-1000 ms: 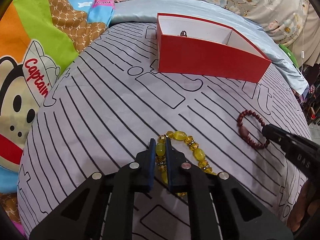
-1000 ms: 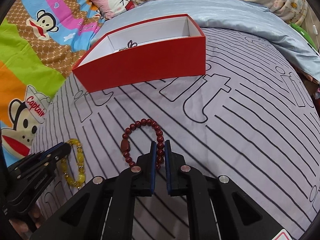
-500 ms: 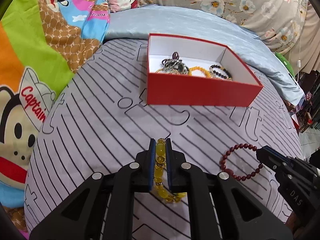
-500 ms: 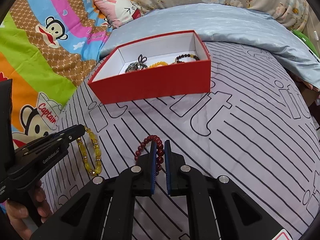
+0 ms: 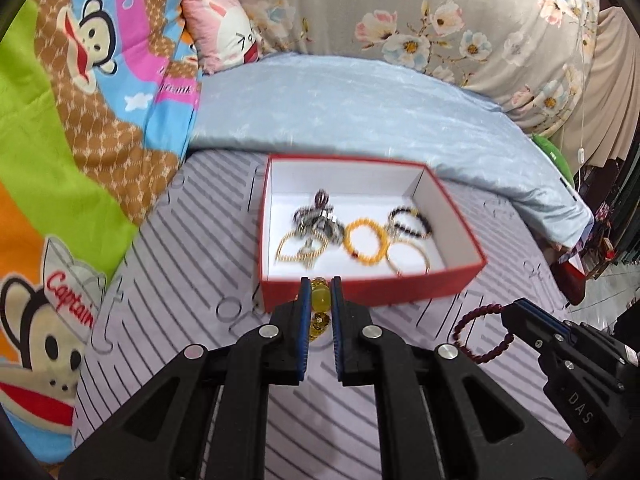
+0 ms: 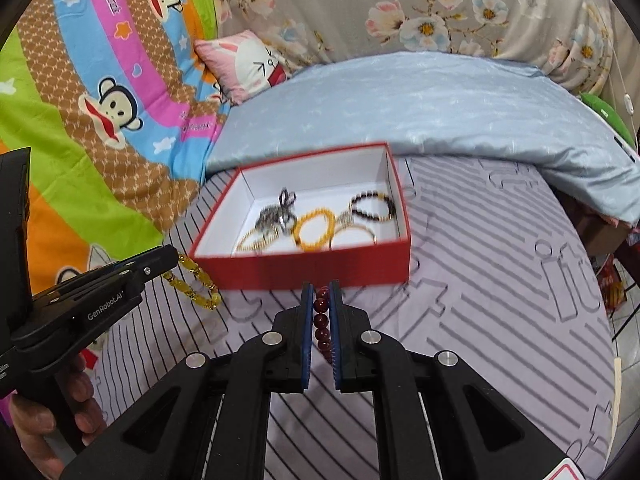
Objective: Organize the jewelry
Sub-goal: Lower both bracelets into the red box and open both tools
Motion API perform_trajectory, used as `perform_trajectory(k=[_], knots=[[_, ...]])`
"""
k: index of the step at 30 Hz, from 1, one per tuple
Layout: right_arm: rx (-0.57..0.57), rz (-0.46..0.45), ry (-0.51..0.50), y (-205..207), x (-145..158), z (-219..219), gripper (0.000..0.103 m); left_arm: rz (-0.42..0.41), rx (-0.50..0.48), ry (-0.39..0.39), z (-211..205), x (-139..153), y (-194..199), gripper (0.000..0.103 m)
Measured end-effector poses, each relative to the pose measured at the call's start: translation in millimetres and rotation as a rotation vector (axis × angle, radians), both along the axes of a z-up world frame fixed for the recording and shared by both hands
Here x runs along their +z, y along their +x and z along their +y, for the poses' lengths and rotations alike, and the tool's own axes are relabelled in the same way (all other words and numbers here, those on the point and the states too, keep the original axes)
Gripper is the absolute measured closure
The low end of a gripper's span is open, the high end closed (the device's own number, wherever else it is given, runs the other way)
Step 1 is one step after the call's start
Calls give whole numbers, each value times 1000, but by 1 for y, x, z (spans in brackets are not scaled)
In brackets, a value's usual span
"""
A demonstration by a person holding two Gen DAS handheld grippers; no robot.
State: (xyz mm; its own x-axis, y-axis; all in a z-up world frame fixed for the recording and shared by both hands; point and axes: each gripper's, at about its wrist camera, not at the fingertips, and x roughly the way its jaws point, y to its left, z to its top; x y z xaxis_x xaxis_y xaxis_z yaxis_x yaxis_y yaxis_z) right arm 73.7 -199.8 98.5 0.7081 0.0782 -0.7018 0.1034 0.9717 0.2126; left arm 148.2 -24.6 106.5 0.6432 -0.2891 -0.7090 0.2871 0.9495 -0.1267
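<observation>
My left gripper (image 5: 320, 286) is shut on a yellow bead bracelet (image 5: 319, 304), lifted off the bed just in front of the red box (image 5: 372, 290). From the right wrist view the yellow bracelet (image 6: 196, 280) dangles from the left gripper (image 6: 170, 256). My right gripper (image 6: 321, 290) is shut on a dark red bead bracelet (image 6: 322, 322), also held up near the red box (image 6: 312, 270). The red bracelet (image 5: 482, 334) hangs from the right gripper (image 5: 510, 314) in the left wrist view. Inside the box lie several bracelets (image 5: 366, 242).
The box stands on a grey striped sheet (image 5: 192, 264) over a bed. A light blue quilt (image 5: 360, 108) lies behind it, a cartoon monkey blanket (image 5: 80, 120) to the left, and a pink pillow (image 5: 224, 36) at the back. A hand (image 6: 44, 412) holds the left gripper's grip.
Both grippers have risen with their bracelets, which now hang clear of the sheet. The views have tipped up, so the box's inside and its bracelets show fully.
</observation>
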Motion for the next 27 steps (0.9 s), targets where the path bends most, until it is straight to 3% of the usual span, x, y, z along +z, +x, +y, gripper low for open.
perform_trajectory(k=[6, 11, 19, 27], knots=[[9, -73, -5, 33, 27, -7, 95, -62, -9, -8, -18, 26, 32, 94], [13, -100, 18, 66, 36, -15, 95, -79, -2, -10, -32, 30, 58, 94], [11, -56, 19, 107, 17, -15, 95, -51, 1, 1, -45, 12, 90, 94], [-1, -4, -4, 114, -9, -15, 90, -20, 20, 37, -50, -10, 96, 93]])
